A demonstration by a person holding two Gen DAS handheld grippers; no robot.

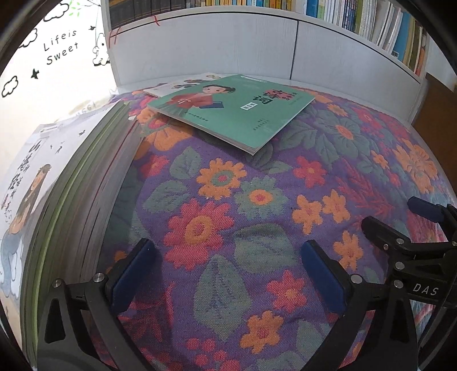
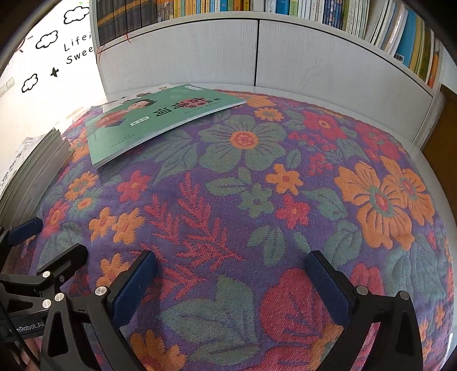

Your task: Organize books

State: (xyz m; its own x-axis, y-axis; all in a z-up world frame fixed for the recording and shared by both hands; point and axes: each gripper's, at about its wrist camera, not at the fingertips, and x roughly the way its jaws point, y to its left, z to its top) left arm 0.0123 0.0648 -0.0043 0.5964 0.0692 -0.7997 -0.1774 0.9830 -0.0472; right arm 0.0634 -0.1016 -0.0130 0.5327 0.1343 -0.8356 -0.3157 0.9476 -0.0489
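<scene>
Books in the stack (image 1: 71,182) at the left are cut off by the frame edge in both views, so their number cannot be counted; only the white top cover with a drawn girl shows in the left wrist view. Under the green book (image 1: 231,110) lies a second, pale book (image 1: 174,85), mostly hidden, with only its far edge visible.

The green book has a soft cover with a cartoon child in red and large Chinese characters; the small print is not readable. It lies flat on the flowered cloth (image 2: 257,199) that covers the tabletop, near the white cabinet (image 2: 200,57) below the bookshelf (image 2: 257,5).

The left gripper (image 1: 228,271) has its jaws apart, holding nothing, just beside the stack. The right gripper (image 2: 231,282) also has its jaws apart and empty. The green book lies well ahead of both, toward the left for the right gripper.
</scene>
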